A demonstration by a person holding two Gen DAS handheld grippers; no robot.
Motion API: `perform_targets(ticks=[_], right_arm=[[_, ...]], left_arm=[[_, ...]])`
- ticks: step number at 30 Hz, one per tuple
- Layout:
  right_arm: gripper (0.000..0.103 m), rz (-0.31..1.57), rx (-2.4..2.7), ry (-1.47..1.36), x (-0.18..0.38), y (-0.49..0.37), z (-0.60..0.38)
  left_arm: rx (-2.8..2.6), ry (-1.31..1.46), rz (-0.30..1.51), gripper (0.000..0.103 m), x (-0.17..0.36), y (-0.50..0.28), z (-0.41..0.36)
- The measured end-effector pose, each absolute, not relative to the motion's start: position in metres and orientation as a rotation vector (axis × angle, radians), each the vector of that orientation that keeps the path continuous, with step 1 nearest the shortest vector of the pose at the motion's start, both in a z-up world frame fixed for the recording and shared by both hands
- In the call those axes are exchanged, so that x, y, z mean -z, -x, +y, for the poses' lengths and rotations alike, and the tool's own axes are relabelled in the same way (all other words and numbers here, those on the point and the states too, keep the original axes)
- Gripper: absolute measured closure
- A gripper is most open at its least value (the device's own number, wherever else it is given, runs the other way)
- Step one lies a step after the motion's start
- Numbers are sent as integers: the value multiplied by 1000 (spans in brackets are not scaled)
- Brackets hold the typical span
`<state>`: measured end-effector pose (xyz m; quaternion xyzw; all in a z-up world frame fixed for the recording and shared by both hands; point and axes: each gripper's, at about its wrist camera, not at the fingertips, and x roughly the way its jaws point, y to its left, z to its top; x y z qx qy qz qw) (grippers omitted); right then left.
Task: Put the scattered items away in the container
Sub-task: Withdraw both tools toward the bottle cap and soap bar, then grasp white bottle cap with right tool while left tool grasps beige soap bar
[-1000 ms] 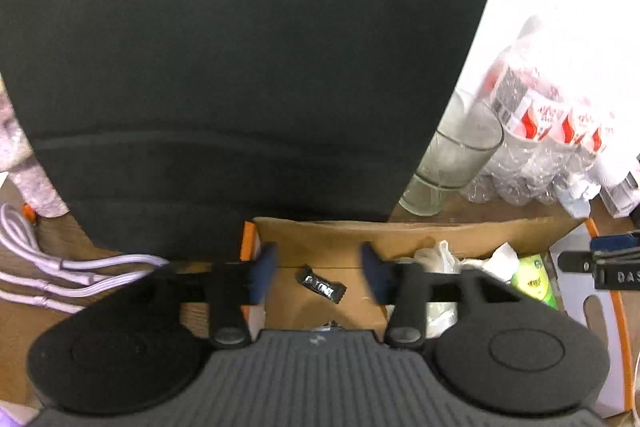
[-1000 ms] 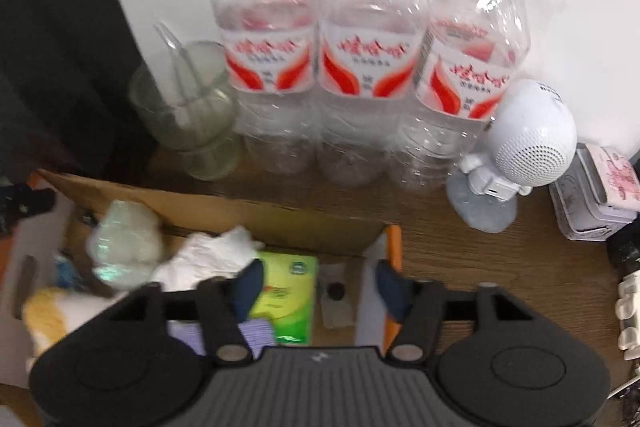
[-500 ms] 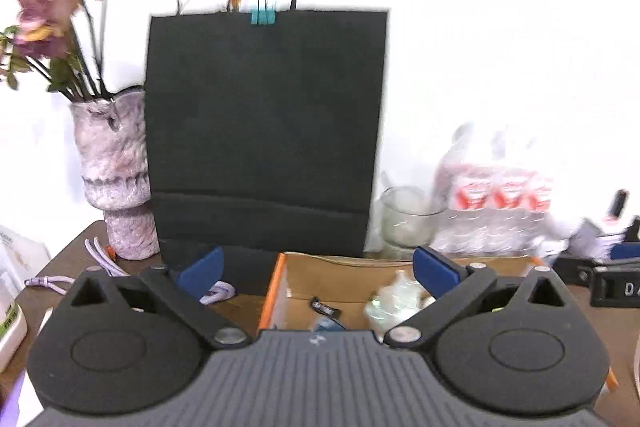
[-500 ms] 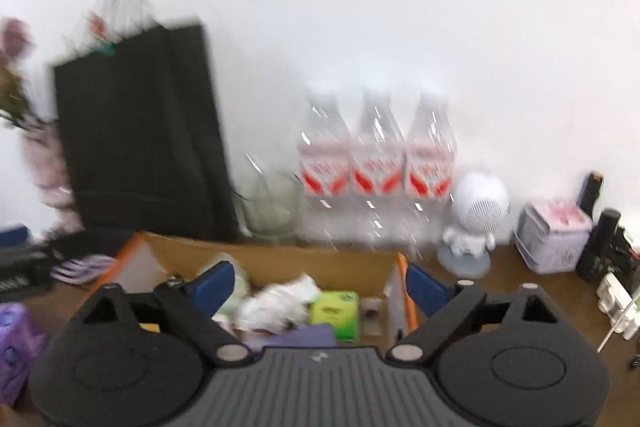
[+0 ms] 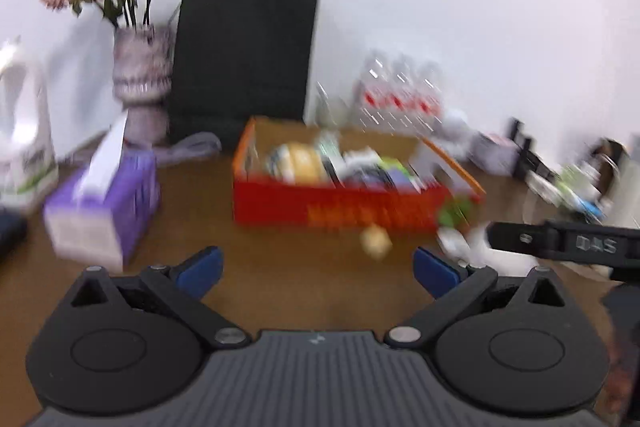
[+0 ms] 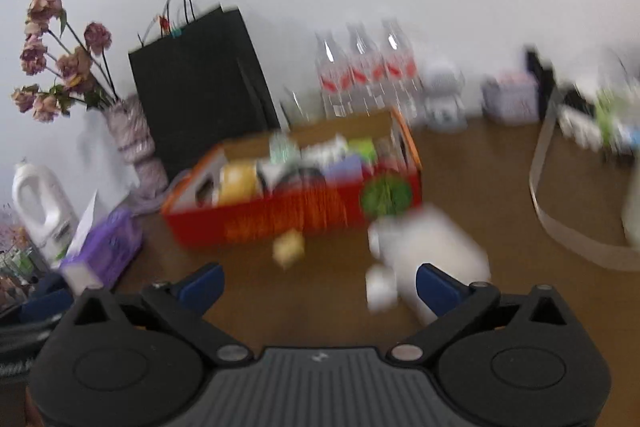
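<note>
The red-and-orange cardboard box (image 5: 340, 211) (image 6: 280, 219) stands mid-table, full of mixed items. In front of it lie a small yellowish item (image 5: 376, 245) (image 6: 288, 247) and blurred white objects (image 6: 424, 251) (image 5: 456, 243). A green thing (image 6: 386, 195) sits at the box's right front corner. My left gripper (image 5: 316, 269) is open and empty, well back from the box. My right gripper (image 6: 319, 285) is also back from the box; its jaws are opening, nothing is between them, and the white objects lie just beyond its right finger.
A purple tissue box (image 5: 104, 203) (image 6: 104, 251) sits left of the box. Behind it stand a black paper bag (image 5: 244, 55), a vase of dried flowers (image 5: 140, 75), water bottles (image 6: 364, 75) and a white jug (image 5: 24, 147). Clutter fills the far right. Bare wood lies before the grippers.
Both grippers have pulled back from over the box, which now shows whole from its front. Both pairs of jaws have spread from fairly narrow to wide.
</note>
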<state>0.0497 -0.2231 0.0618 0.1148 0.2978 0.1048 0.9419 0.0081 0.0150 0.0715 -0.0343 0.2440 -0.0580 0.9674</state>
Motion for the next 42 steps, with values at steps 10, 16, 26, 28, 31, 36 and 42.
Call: perform_targets(ticks=[10,16,26,28,31,36,42], right_arm=[[0,590,-237,-70,-26,60,-223],[0,597,-241,-16,-20,59,-223],[0,656,-261,-14,-10,36,-222],[0,662,-265,-13,-10,30,-222],[1,674,-263,-7,-12,15,-226],[5,687,-302,-110,-31,-13,-237],[17,619,-308,-81,-43,-72,-231]], left_arm=[[17,43,459,0,-44,84,-1],[-17,57,514,0,-36,73,-2],[-12,107,583,0,-26,43,1],[5,93,595,0,-24,35,-2],[26,79,610,0,-23,15,-6],[140,12,587,0,-28,-36,-22],[325,-148,532,1,-24,-128,-39]])
